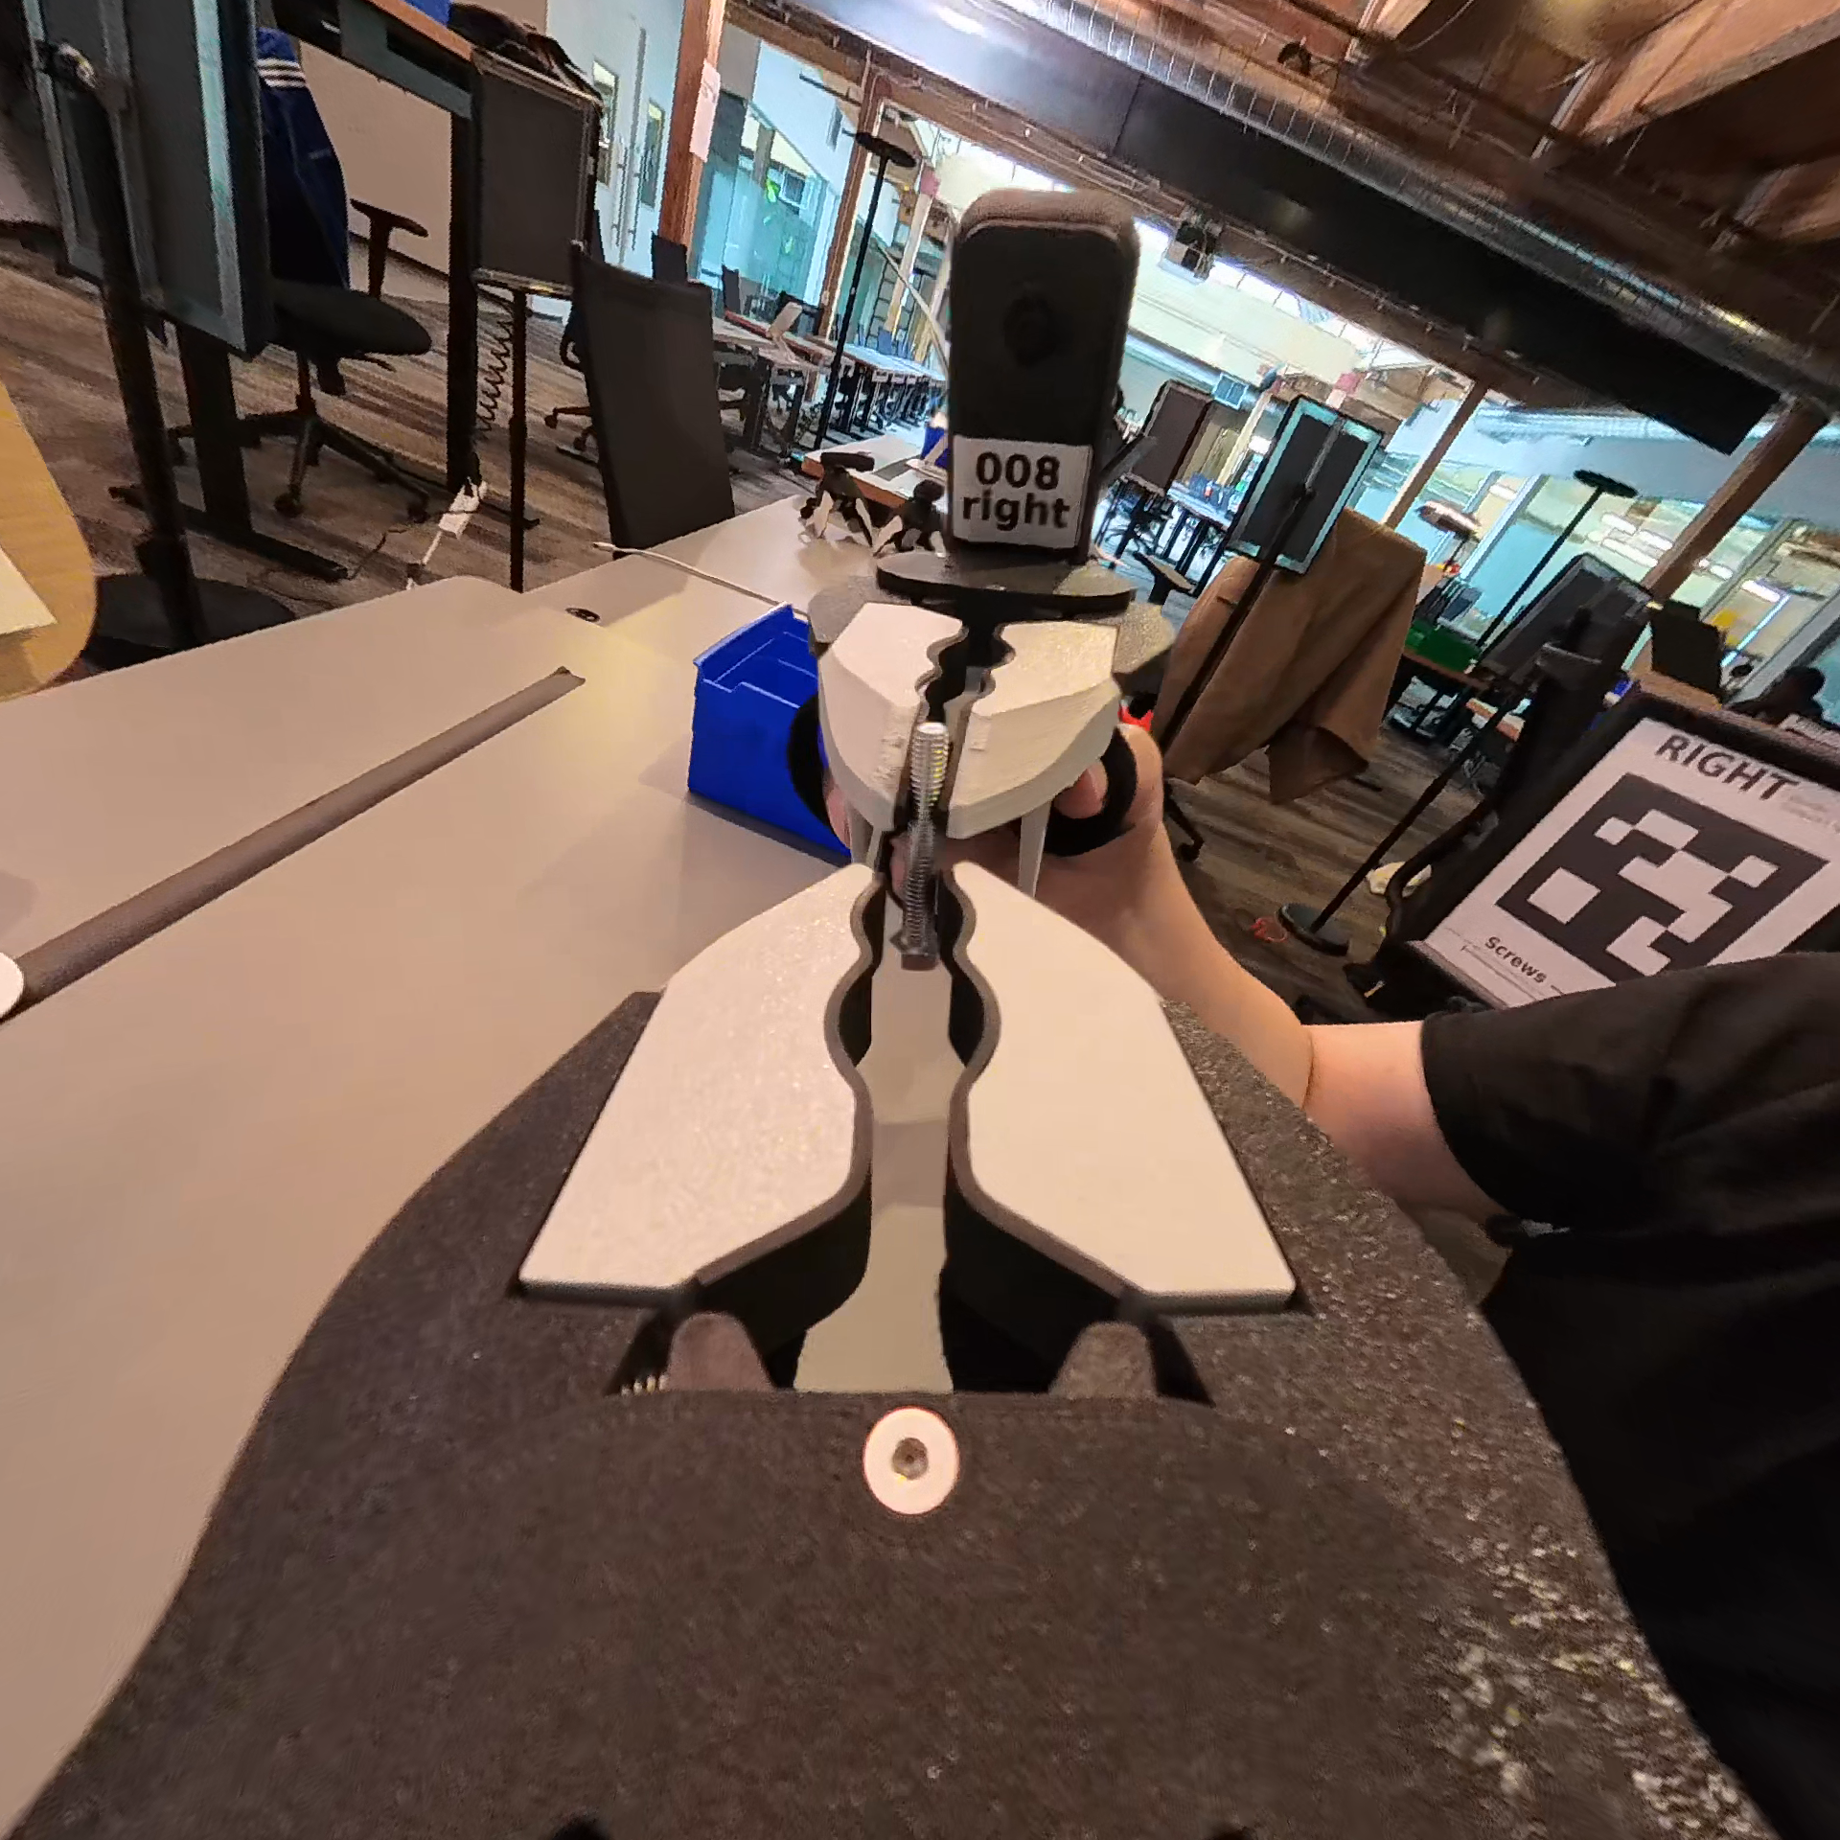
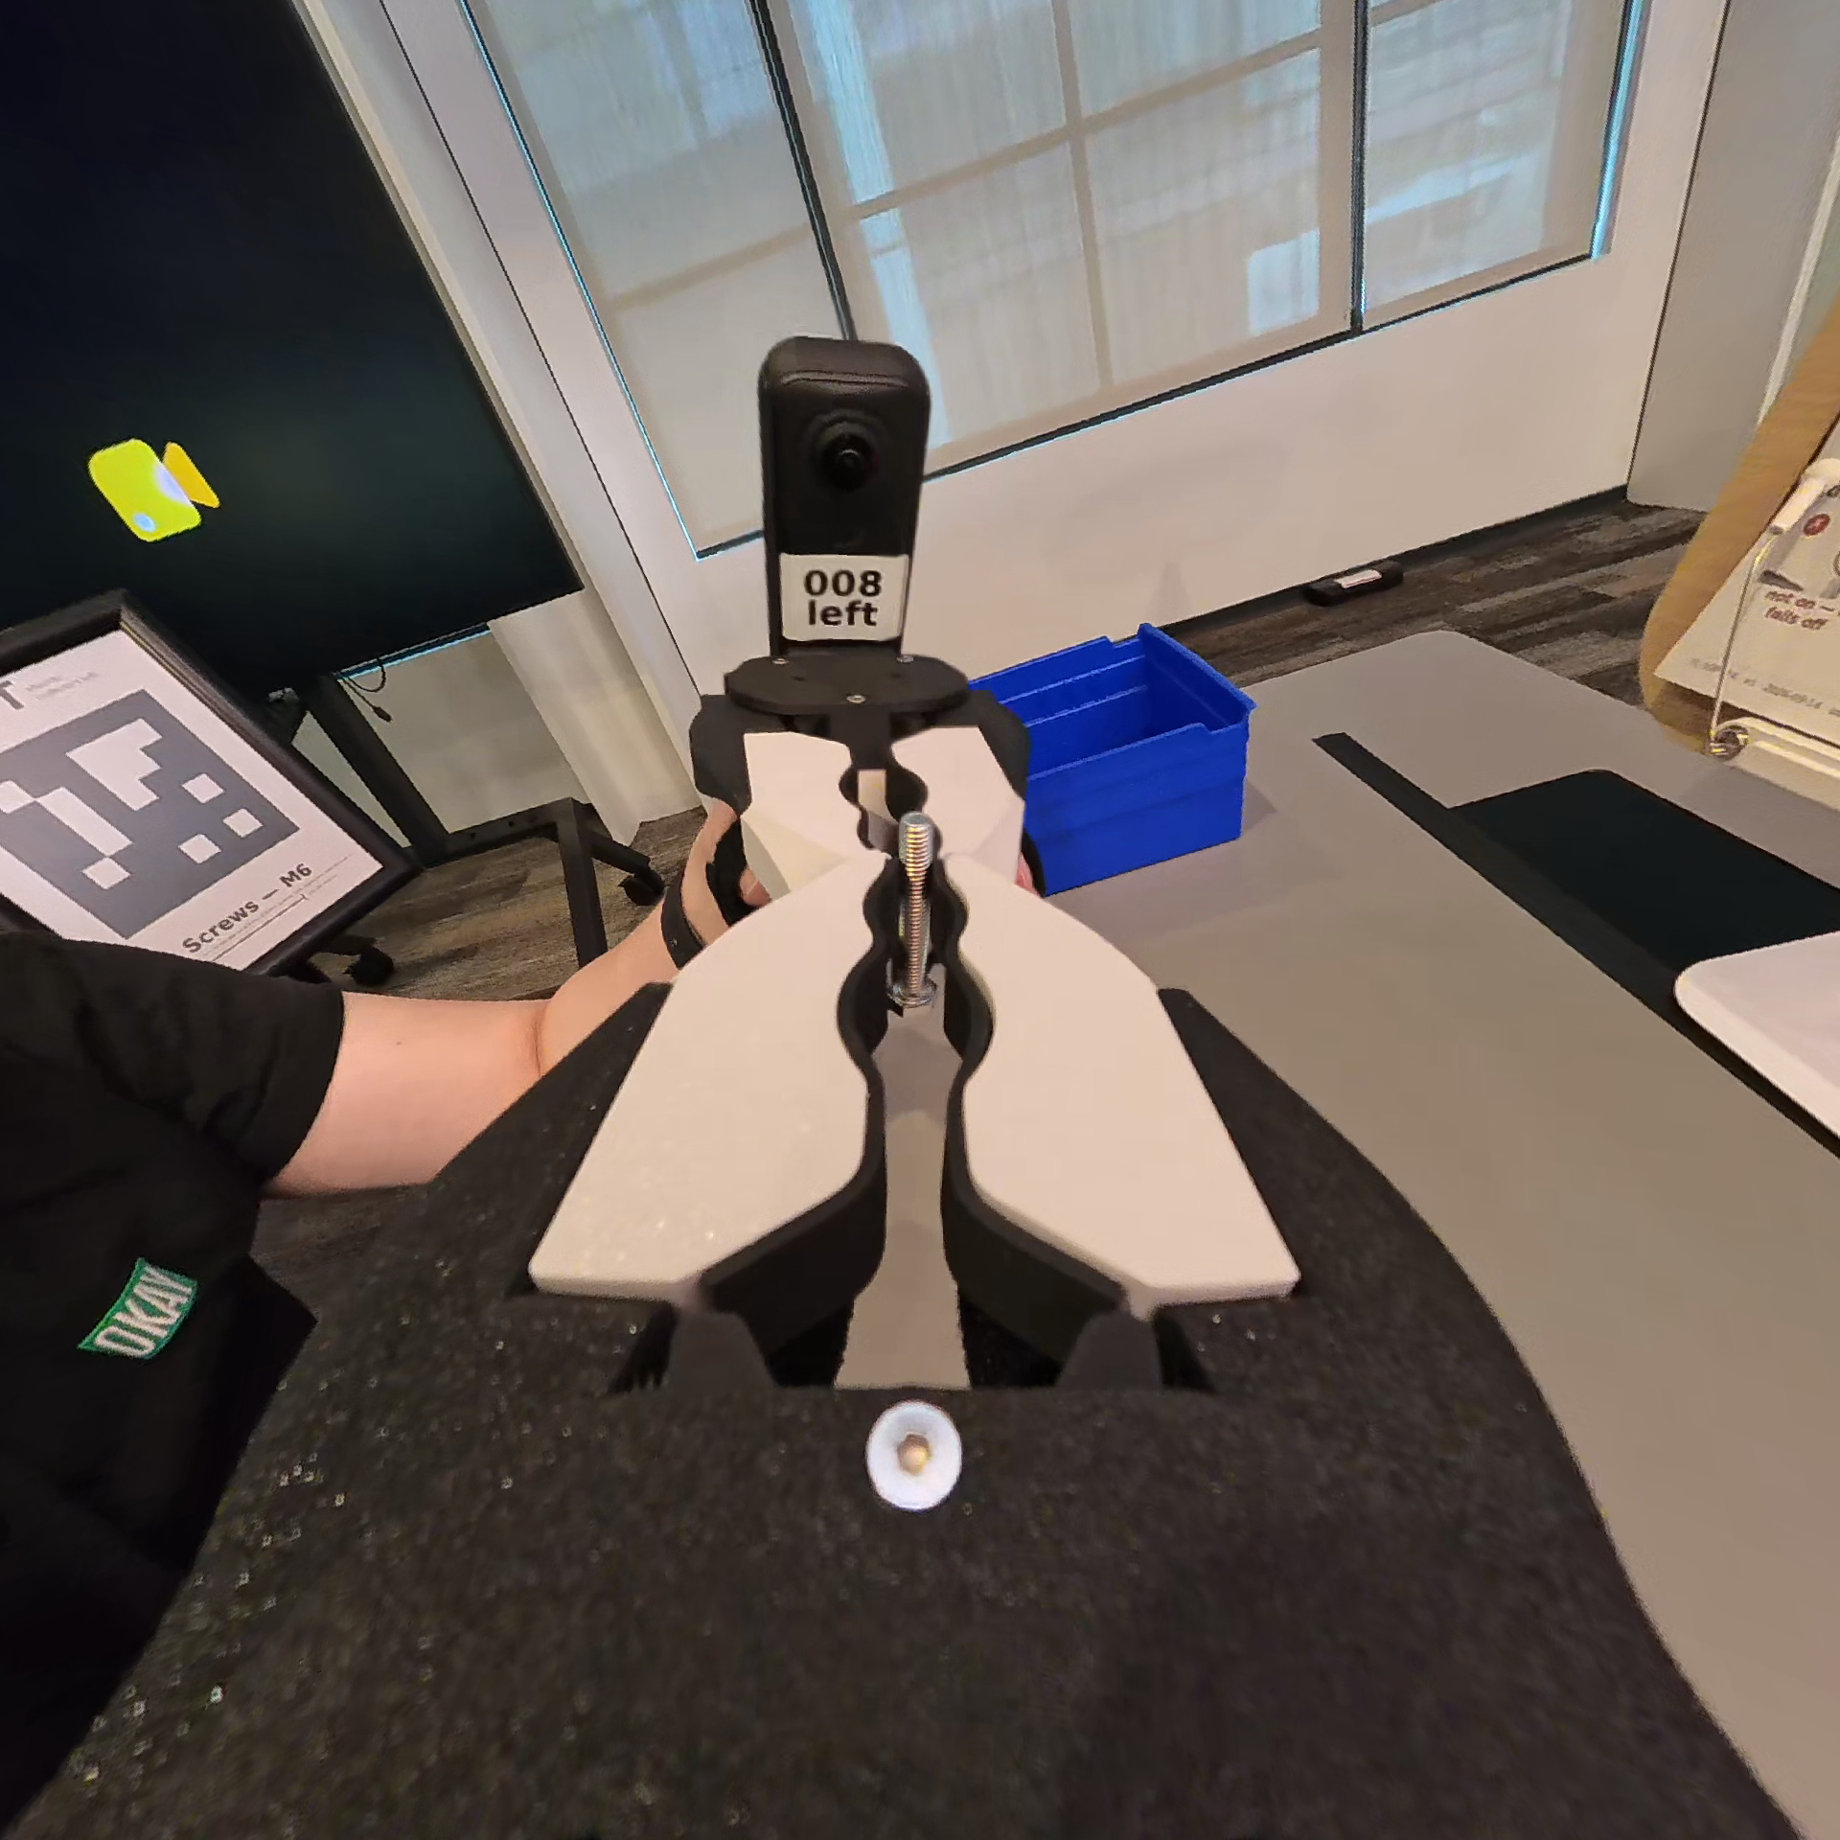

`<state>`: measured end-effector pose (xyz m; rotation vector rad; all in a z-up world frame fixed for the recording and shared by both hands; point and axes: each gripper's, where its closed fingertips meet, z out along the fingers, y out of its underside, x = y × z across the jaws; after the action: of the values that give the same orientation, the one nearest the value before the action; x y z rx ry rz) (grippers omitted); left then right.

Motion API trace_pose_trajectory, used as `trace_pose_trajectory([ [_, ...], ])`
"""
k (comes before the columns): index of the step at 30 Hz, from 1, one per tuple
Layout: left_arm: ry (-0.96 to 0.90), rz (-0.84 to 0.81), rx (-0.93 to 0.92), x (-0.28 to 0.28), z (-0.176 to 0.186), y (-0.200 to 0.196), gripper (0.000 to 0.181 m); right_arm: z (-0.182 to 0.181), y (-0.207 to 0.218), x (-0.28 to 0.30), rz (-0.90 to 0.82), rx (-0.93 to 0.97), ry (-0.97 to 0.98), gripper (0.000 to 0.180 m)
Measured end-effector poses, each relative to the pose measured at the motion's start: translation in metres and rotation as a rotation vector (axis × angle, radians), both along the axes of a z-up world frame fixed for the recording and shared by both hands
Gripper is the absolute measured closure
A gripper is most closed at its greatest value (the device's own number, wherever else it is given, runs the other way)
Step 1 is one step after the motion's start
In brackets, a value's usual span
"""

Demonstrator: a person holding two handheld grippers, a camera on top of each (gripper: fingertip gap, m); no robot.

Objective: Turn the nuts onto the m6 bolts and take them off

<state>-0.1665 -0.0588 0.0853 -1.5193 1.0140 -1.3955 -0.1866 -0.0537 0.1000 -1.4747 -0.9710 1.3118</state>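
A silver M6 bolt (image 1: pixel 924 797) stands upright in the air between the two grippers, which face each other above the grey table (image 1: pixel 299 996). It has a hex piece at its lower end; I cannot tell whether that is the head or a nut. In the right wrist view the bolt (image 2: pixel 914 896) sits between my right gripper's (image 2: pixel 911 876) tips, which are shut on its threaded shank. The left wrist view shows the right gripper (image 1: pixel 931 767) clamped on the thread too. My left gripper (image 1: pixel 911 881) stands around the bolt's lower part with its pads slightly off it. It also shows in the right wrist view (image 2: pixel 881 806).
A blue bin (image 1: pixel 742 727) stands on the table behind the grippers and also shows in the right wrist view (image 2: pixel 1135 757). A framed marker sign (image 2: pixel 129 797) stands off the table's edge. A white plate (image 2: pixel 1772 1016) and a black mat (image 2: pixel 1643 846) lie at the right. The person's arms hold both grippers. The grippers are tip to tip, or close to it.
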Motion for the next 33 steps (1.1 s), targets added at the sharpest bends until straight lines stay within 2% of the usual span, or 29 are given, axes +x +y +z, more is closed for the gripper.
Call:
trace_pose_trajectory([
  [17, 0.059, -0.011, 0.05, 0.005, -0.009, -0.001, 0.175, -0.004, 0.002, 0.001, -0.006, 0.025, -0.043, 0.175],
  [28, 0.048, -0.028, 0.006, 0.005, -0.011, 0.0, 0.176, -0.006, 0.005, 0.0, -0.016, 0.035, -0.054, 0.174],
  [29, 0.039, -0.032, -0.002, 0.004, -0.01, 0.0, 0.176, -0.005, 0.004, 0.0, -0.018, 0.047, -0.052, 0.173],
  [31, 0.032, -0.01, 0.0, 0.0, -0.008, 0.005, 0.176, 0.0, 0.005, 0.003, -0.035, 0.076, -0.035, 0.155],
  [33, 0.025, 0.026, 0.007, -0.01, -0.004, 0.012, 0.176, 0.006, 0.006, 0.009, -0.057, 0.121, -0.02, 0.151],
])
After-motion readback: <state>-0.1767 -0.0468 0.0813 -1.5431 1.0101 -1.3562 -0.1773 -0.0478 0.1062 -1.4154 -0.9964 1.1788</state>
